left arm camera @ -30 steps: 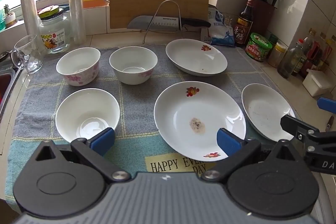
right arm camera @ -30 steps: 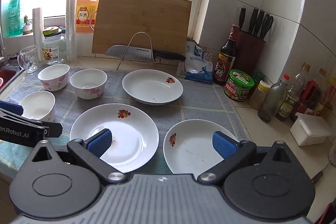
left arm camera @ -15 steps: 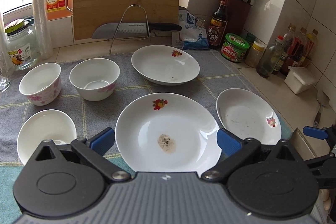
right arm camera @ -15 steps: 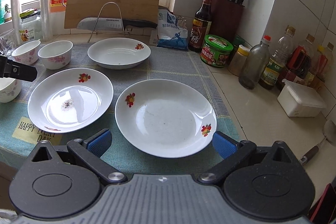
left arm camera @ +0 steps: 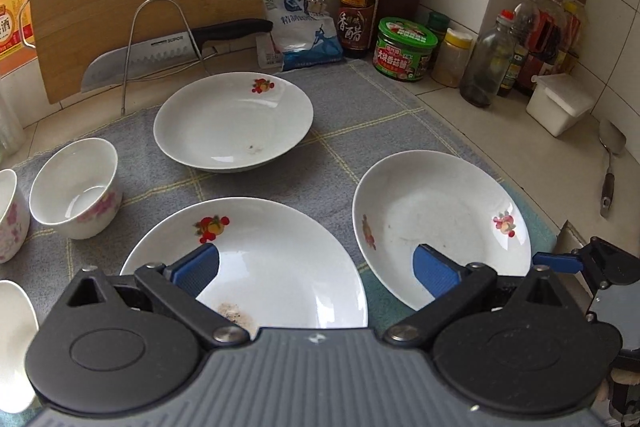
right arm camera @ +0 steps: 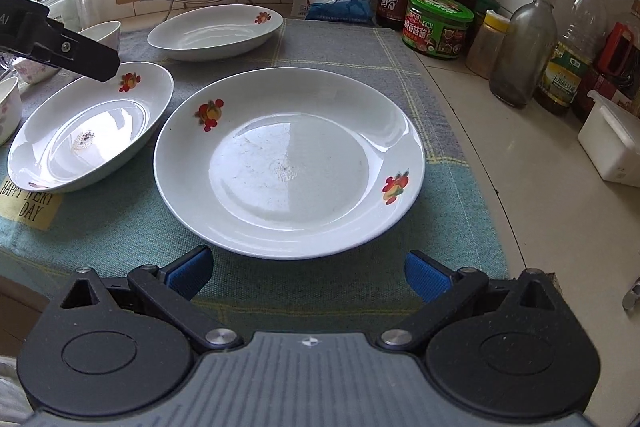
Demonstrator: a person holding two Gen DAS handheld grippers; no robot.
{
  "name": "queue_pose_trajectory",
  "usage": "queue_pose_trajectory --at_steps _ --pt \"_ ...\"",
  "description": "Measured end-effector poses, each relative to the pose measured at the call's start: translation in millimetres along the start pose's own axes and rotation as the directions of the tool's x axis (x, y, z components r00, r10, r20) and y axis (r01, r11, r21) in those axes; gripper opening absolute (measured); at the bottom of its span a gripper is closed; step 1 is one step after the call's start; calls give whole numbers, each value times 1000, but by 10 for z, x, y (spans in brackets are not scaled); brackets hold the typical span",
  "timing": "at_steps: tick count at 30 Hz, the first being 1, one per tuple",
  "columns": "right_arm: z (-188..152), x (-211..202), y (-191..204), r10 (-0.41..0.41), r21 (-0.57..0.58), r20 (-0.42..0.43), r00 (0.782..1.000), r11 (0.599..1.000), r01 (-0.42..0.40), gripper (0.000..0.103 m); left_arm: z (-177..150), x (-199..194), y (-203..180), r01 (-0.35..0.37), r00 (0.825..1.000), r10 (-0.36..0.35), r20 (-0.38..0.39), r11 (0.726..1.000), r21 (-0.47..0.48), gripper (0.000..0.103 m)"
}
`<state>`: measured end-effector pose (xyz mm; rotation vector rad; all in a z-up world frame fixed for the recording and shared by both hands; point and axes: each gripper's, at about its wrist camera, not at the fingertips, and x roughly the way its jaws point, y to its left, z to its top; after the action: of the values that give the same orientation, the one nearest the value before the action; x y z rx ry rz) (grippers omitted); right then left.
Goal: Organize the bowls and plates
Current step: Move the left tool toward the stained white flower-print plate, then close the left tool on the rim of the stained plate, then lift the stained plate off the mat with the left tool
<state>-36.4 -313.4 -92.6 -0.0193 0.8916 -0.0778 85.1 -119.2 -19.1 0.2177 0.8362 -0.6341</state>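
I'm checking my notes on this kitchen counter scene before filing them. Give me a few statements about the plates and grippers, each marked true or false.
1. Both grippers are open and hold nothing. True: left gripper, right gripper.
2. The plate in front of the right gripper carries two fruit motifs. True.
3. The plates are stacked. False: the three lie apart on the cloth.
4. The knife lies on a plate. False: it rests in the wire rack.
5. The middle plate is spotless. False: it has a dark stain.

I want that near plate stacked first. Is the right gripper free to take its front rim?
Probably yes: the right gripper is open, just short of the plate, with only cloth between.
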Motion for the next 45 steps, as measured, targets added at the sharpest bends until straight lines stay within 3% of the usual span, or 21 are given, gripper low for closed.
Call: queue_pose_trajectory --at_steps 10,18,23,26,30,45 --pt "-30 154 -164 117 -84 33 993 990 -114 103 263 427 -304 66 997 -59 -58 989 132 102" --pt "-63 196 -271 210 -171 100 973 967 -191 103 432 795 -524 154 983 -128 -128 965 214 99" --pt "-47 226 -299 249 -207 112 962 953 -222 103 520 1027 -581 178 974 -135 -184 953 244 84" --pt "-43 237 -314 262 -219 116 958 947 -233 103 555 1111 -576 210 963 -158 -219 948 240 82" --pt "-19 258 -340 271 -224 114 956 944 -241 103 586 1225 -566 232 950 -167 -265 943 238 70" --pt "37 274 -317 274 -242 85 958 938 -246 103 633 1359 -532 305 919 -213 -332 918 255 69"
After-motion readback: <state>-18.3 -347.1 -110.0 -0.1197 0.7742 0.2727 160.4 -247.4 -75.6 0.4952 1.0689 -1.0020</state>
